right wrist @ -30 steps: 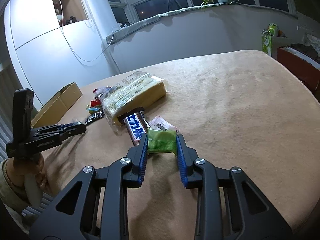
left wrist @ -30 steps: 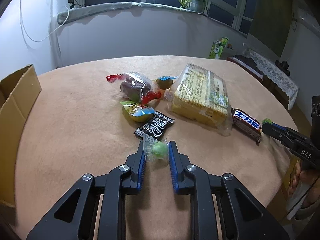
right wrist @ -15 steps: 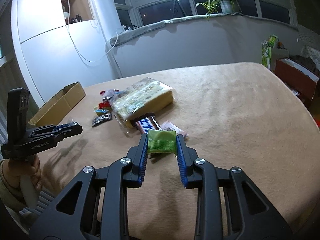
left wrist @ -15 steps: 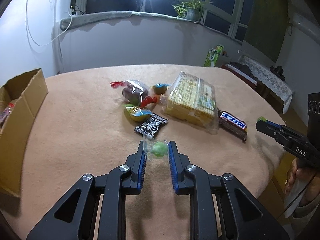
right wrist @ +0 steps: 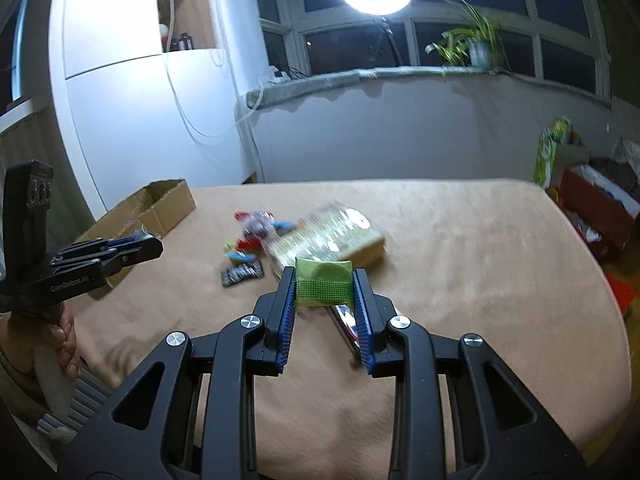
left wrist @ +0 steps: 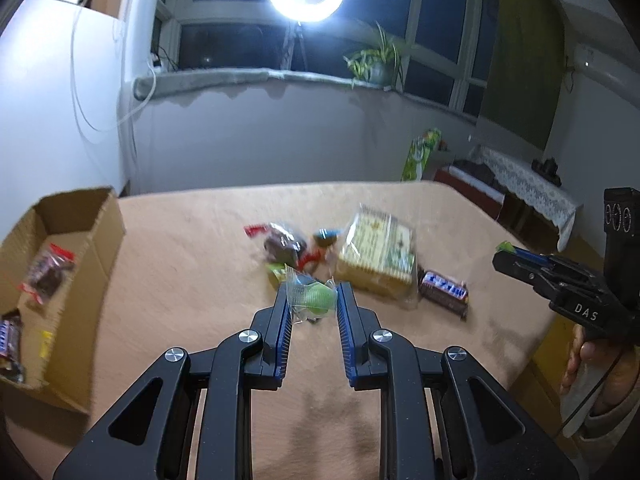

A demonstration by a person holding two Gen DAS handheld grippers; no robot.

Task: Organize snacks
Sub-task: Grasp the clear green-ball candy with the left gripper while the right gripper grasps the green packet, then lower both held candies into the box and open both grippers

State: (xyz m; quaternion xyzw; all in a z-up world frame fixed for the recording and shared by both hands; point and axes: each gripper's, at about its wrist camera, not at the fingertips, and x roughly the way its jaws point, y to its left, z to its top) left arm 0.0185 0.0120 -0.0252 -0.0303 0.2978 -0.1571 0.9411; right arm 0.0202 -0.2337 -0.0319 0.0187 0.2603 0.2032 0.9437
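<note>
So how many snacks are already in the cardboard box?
3 that I can see in the cardboard box: a clear bag of dark candy, a chocolate bar at the near end, and a small yellow piece. The box's walls may hide more.

"DAS" on right gripper [left wrist: 505,249], "GenRobot.AI" on left gripper [right wrist: 154,246]

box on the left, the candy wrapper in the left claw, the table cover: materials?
Box: brown corrugated cardboard, matte; fluted ridges show on the flap.
Candy wrapper: thin clear plastic film, glossy; the green candy shows through and the ends are crimped.
Table cover: tan cloth, probably short-napped or felt-like; matte, softly mottled, no glare under the ring light.
</note>
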